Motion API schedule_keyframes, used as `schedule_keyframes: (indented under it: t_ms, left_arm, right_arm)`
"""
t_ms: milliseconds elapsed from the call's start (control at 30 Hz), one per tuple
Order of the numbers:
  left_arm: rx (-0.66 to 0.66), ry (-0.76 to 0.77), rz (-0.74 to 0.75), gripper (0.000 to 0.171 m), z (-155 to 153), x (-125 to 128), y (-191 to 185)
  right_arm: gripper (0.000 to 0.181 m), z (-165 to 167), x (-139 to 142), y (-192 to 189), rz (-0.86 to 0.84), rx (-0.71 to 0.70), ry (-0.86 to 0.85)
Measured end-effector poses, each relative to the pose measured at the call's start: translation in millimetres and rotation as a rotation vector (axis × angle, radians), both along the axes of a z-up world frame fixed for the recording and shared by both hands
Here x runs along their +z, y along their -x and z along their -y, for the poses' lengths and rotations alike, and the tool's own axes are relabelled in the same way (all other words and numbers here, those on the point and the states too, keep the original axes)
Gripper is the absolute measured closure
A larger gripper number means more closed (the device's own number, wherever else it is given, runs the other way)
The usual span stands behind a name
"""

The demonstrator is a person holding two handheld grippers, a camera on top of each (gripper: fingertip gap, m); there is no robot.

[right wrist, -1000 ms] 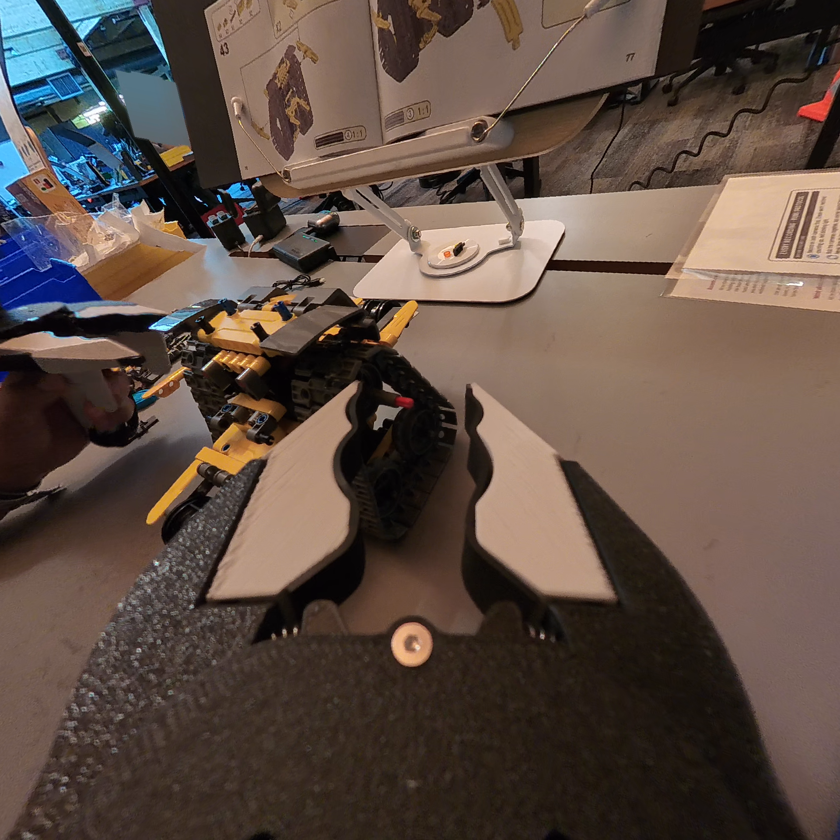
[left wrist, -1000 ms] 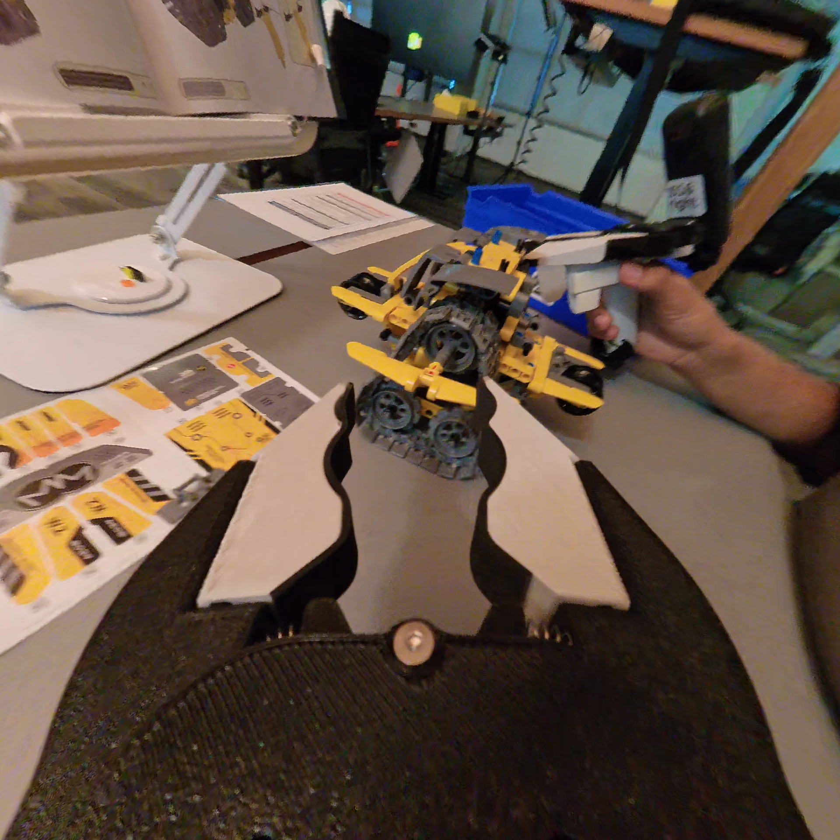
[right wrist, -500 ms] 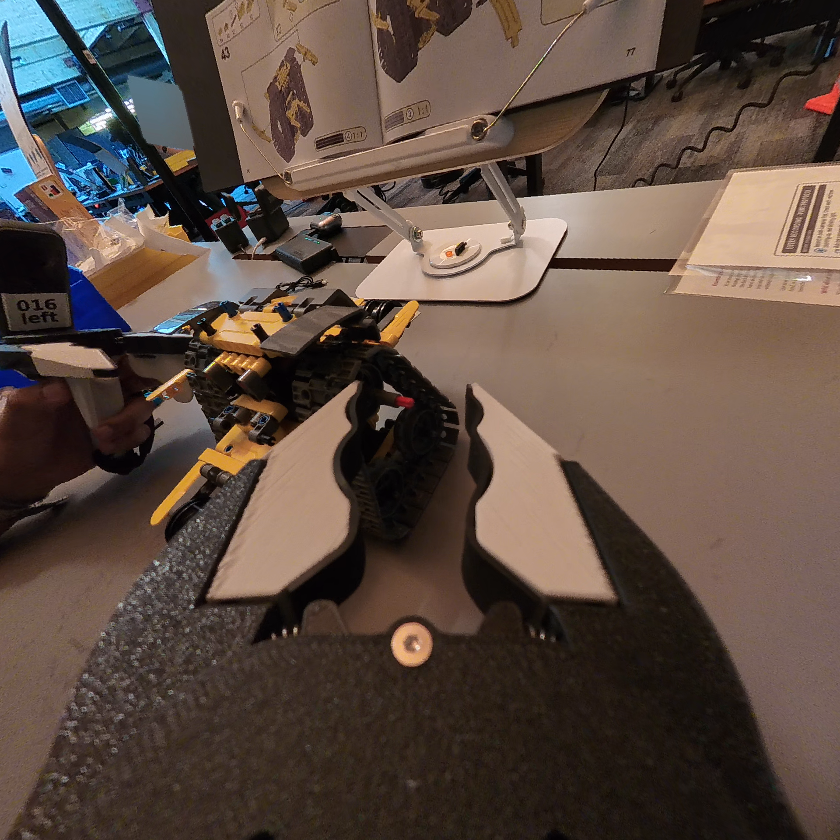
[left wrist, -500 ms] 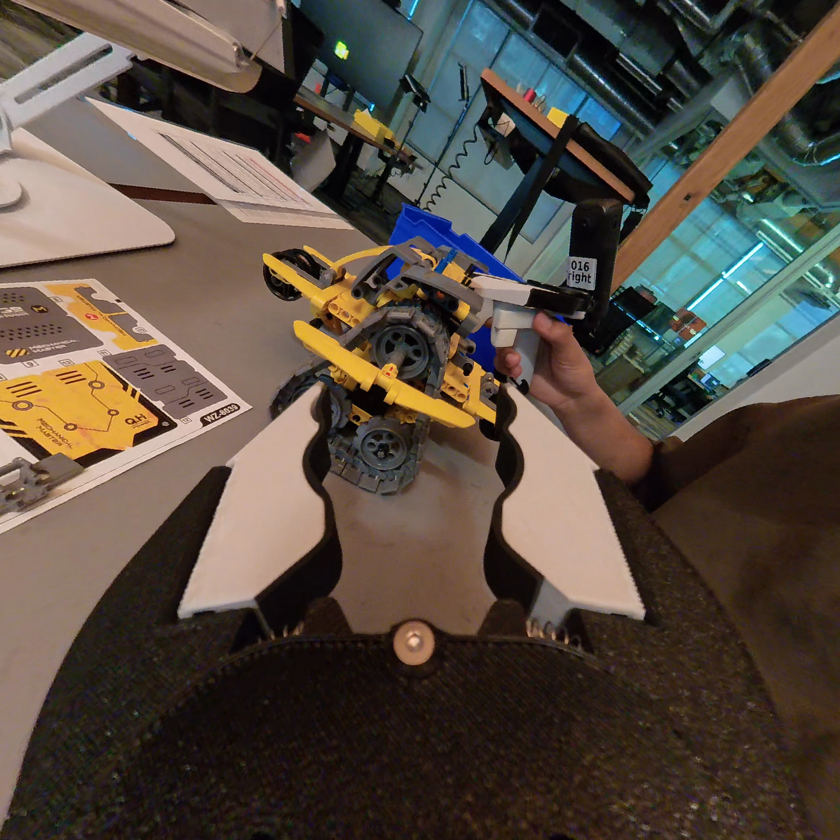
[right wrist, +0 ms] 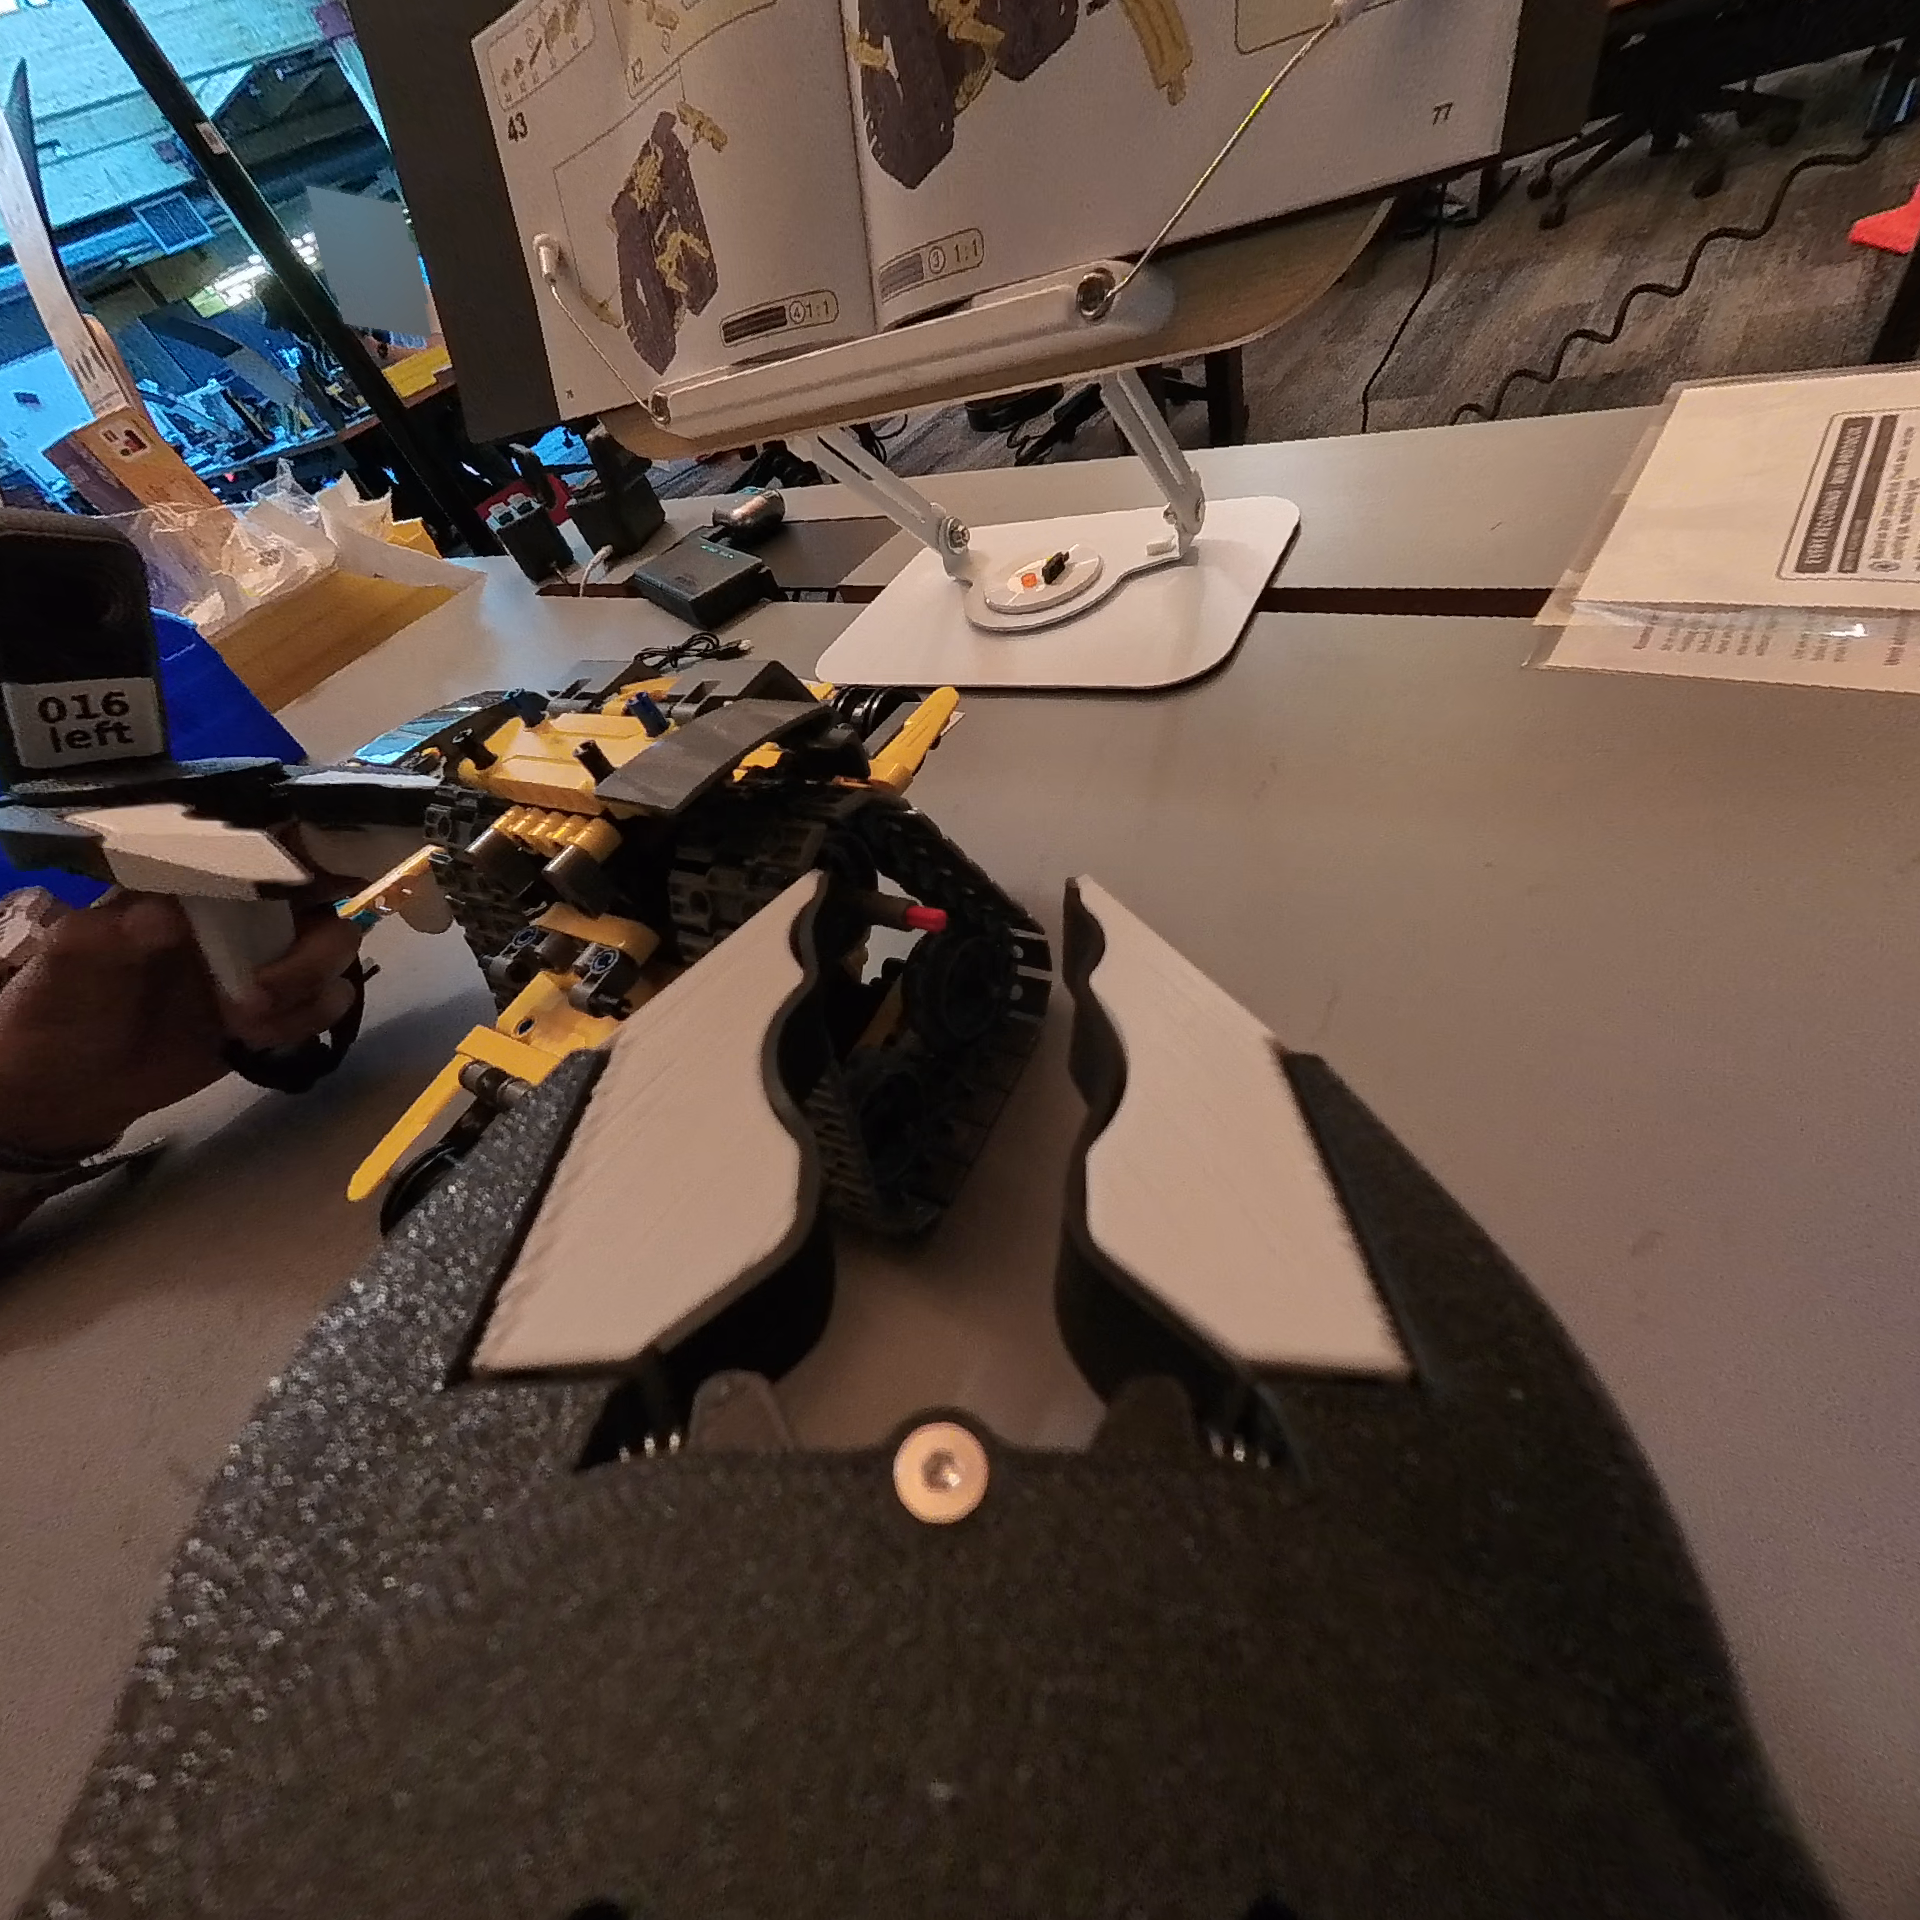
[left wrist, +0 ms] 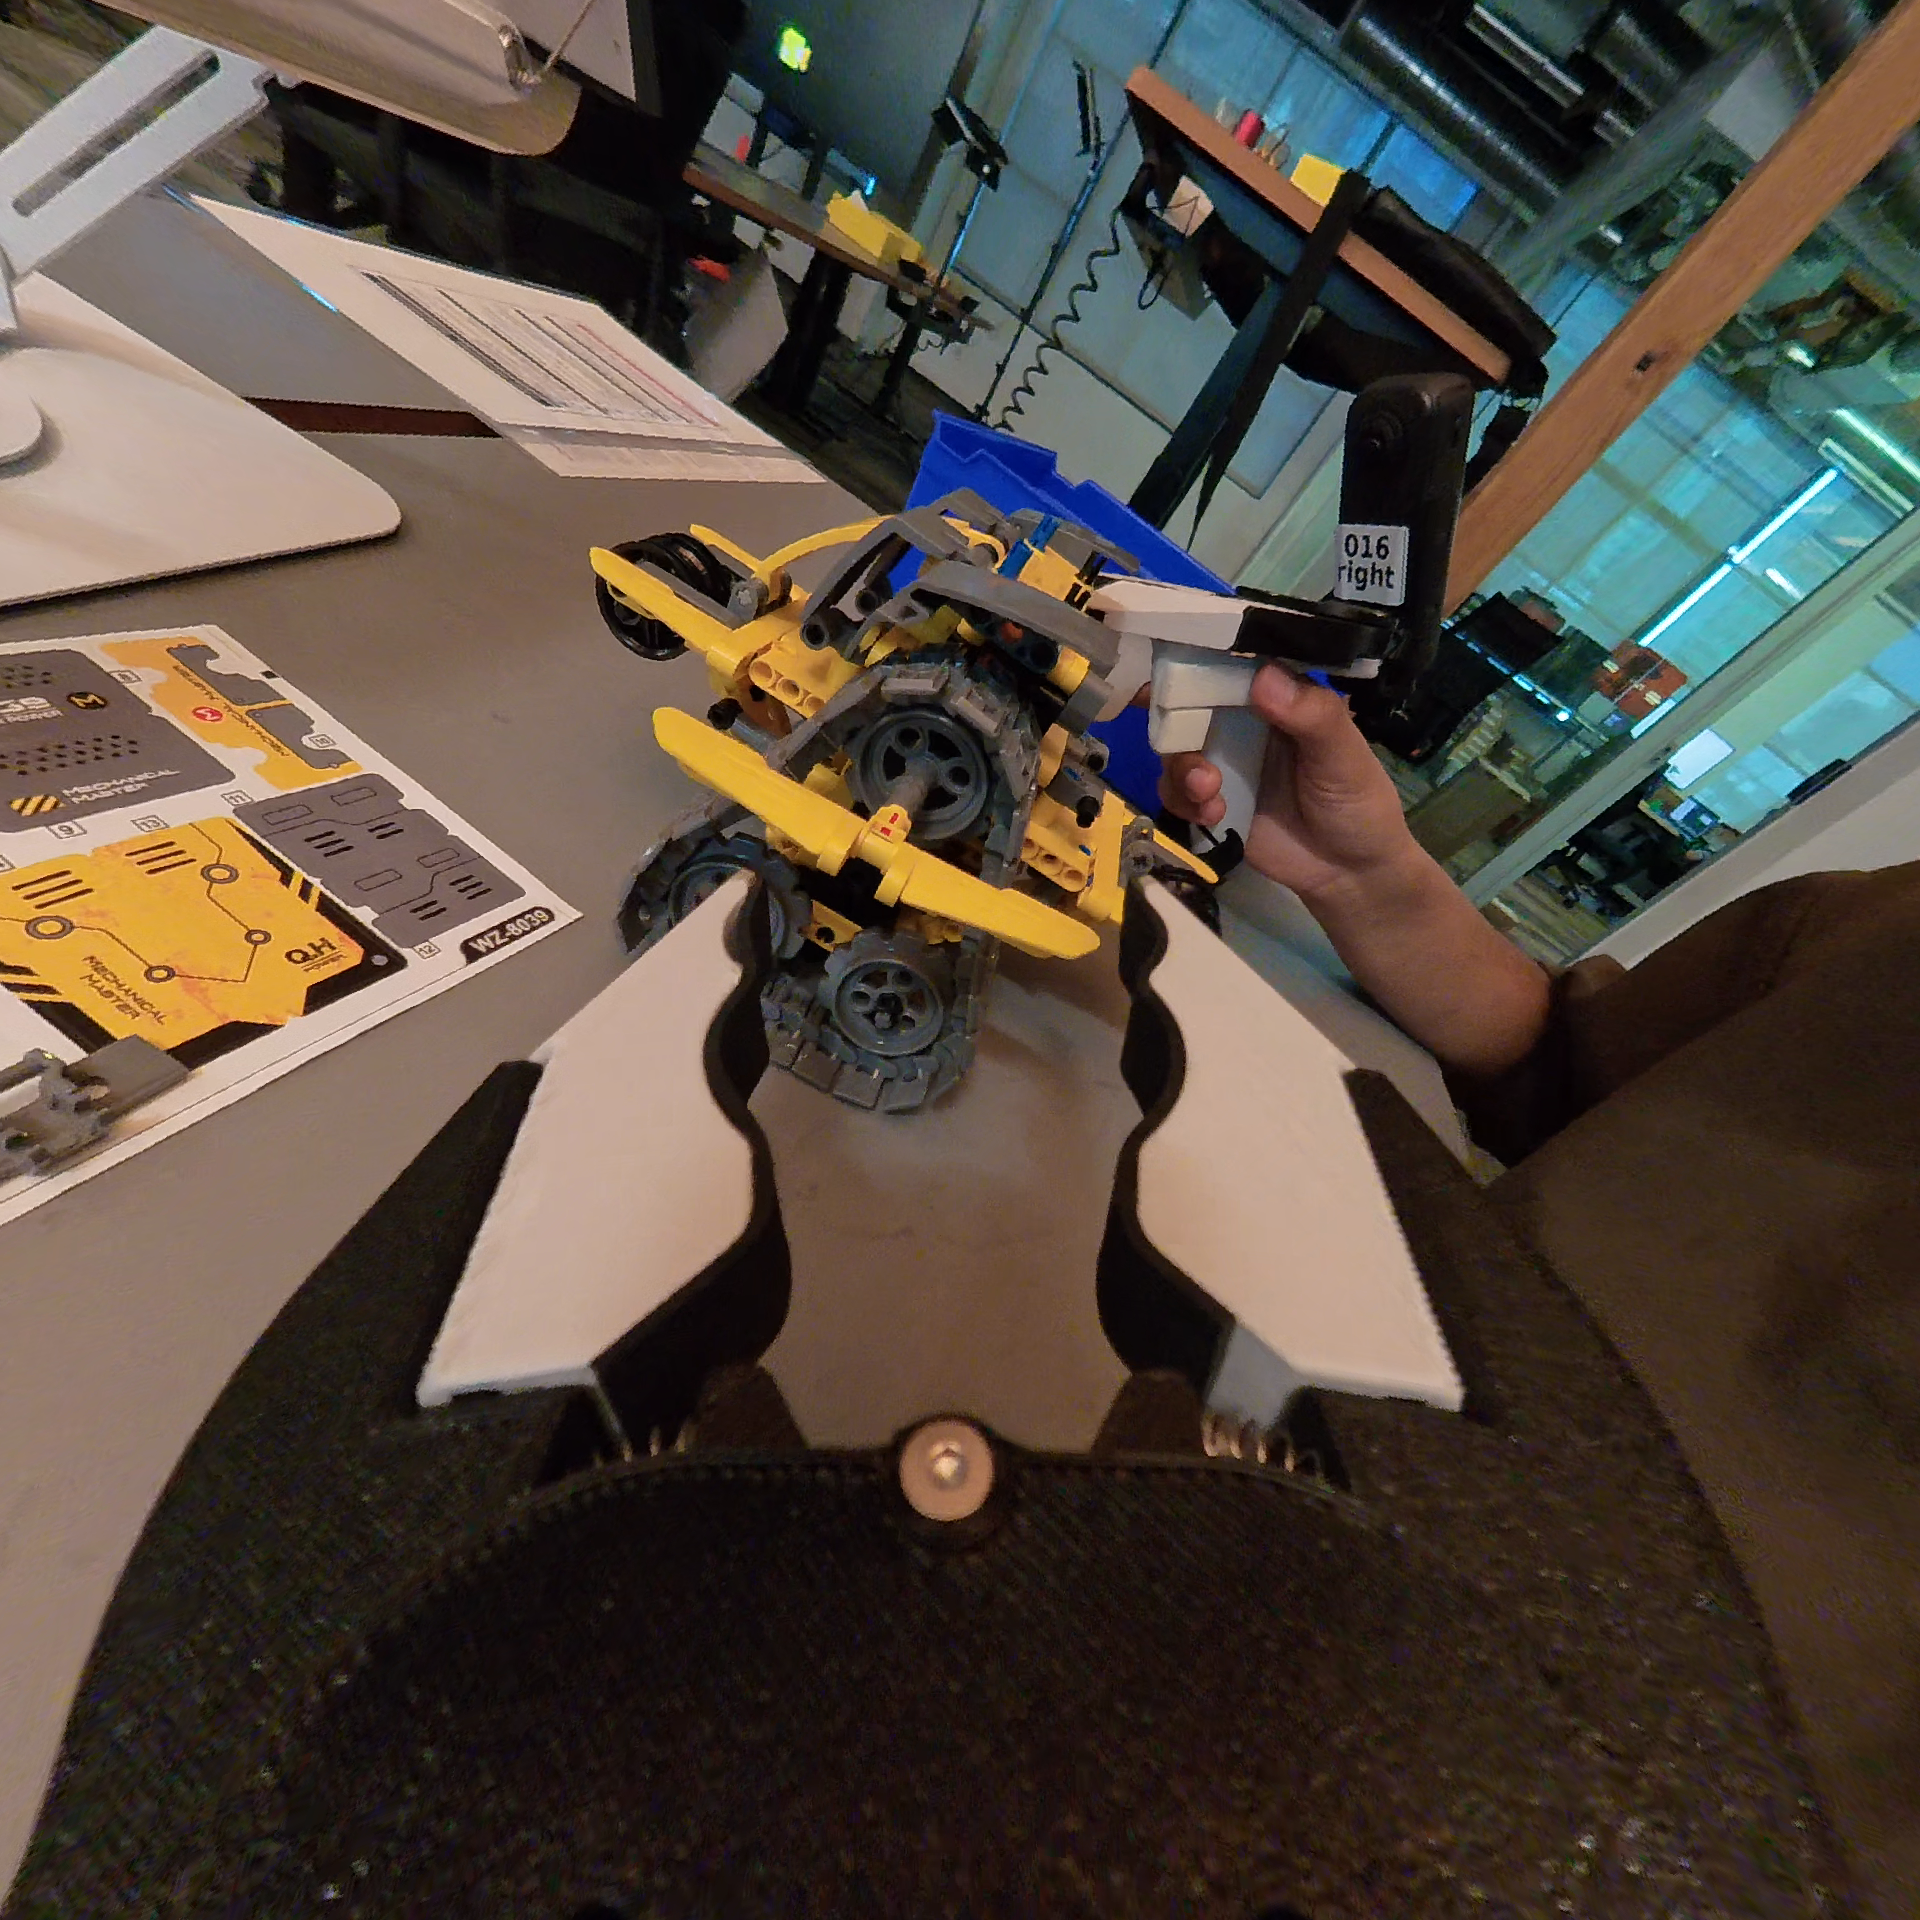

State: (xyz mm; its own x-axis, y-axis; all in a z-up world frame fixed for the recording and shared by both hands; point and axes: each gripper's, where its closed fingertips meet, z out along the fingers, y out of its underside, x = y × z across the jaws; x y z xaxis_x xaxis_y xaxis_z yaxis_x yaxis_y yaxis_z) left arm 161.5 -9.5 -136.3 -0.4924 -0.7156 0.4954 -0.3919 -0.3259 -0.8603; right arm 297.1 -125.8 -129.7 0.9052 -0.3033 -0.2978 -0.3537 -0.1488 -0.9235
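1. A grey table [right wrist: 1455, 935] carries a yellow-and-grey tracked model [left wrist: 894, 790], a sticker sheet [left wrist: 208, 883] and a white book stand [right wrist: 1060, 613]; workshop desks and a wooden post fill the room behind.
2. The left gripper [left wrist: 940, 914] is spread, its fingertips flanking the model's lower track wheel without pinching it.
3. The right gripper [right wrist: 940, 925] is also spread, its tips on either side of the model's black track.
4. Only the left view shows the sticker sheet and a blue bin [left wrist: 997, 499].
5. Only the right view shows the open manual [right wrist: 935, 156] and a laminated sheet [right wrist: 1766, 530].
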Motion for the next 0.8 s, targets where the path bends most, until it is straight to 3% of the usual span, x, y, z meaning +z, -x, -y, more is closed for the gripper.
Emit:
schedule_keyframes:
  t_ms: [800]
  left_arm:
    - [0.023,-0.065,-0.015,0.110,-1.9,-7.7,-2.8]
  right_arm:
    - [0.138,-0.9,0.5,-0.6,0.002,-0.001,0.001]
